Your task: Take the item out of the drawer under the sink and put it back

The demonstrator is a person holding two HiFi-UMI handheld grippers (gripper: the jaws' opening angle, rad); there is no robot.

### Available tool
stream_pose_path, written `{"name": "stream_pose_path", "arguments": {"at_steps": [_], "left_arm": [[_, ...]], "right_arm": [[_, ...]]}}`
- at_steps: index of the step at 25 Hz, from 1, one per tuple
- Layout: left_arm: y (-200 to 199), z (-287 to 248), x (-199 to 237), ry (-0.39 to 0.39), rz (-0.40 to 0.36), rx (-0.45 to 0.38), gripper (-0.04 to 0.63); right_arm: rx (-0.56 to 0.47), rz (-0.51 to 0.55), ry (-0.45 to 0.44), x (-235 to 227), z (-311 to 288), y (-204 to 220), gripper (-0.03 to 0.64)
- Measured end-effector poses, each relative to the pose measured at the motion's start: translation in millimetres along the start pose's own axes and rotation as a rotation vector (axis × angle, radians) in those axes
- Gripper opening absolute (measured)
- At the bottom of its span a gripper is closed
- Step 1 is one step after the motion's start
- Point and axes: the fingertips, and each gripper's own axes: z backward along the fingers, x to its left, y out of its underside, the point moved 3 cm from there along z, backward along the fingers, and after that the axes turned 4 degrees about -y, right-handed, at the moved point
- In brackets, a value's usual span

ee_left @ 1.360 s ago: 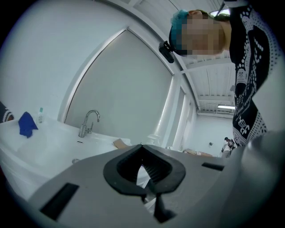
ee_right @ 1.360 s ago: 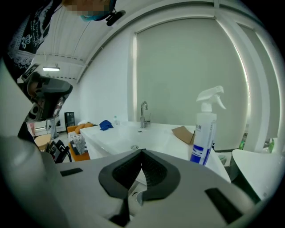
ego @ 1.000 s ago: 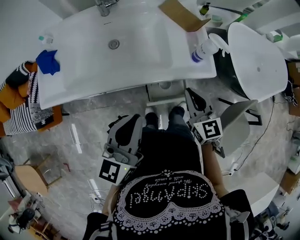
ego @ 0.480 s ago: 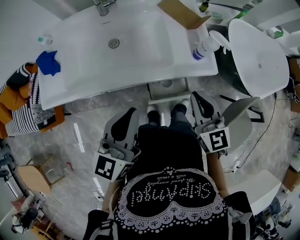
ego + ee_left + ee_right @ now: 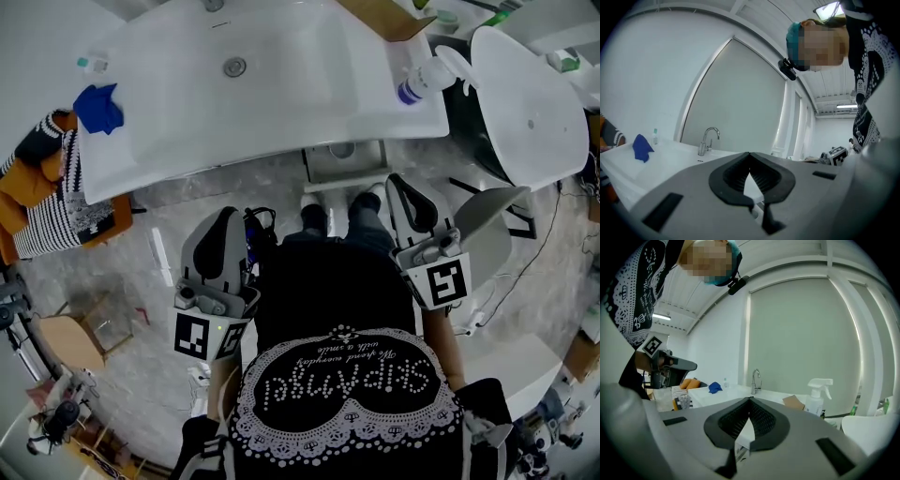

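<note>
A white sink counter [image 5: 281, 112] fills the top of the head view. Under its front edge a grey, open-topped box [image 5: 342, 161] shows; whether that is the drawer, and what lies inside, I cannot tell. My left gripper [image 5: 227, 214] is held at the left of my body and points toward the counter. Its jaws meet at the tips [image 5: 749, 154] with nothing between them. My right gripper [image 5: 398, 180] is at my right side, close to the grey box. It is shut [image 5: 750, 400] and empty too.
A blue cloth [image 5: 98, 105] lies on the counter's left end, and a spray bottle [image 5: 427, 80] and cardboard [image 5: 384, 19] on its right end. A striped cloth [image 5: 47, 220] hangs at the left. A white round-topped fixture [image 5: 530, 103] stands at the right.
My left gripper has swung out to the left, away from my body. My right gripper has lifted a little. Both stay shut.
</note>
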Motion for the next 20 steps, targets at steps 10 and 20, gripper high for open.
{"name": "stream_pose_path", "arguments": {"at_steps": [10, 20], "left_arm": [[6, 8, -3, -0.004, 0.006, 0.001, 0.005], [7, 7, -10, 0.008, 0.017, 0.007, 0.005]], "right_arm": [[0.025, -0.054, 0.016, 11, 20, 9, 0.018], [0.033, -0.068, 0.064, 12, 39, 14, 0.018]]}}
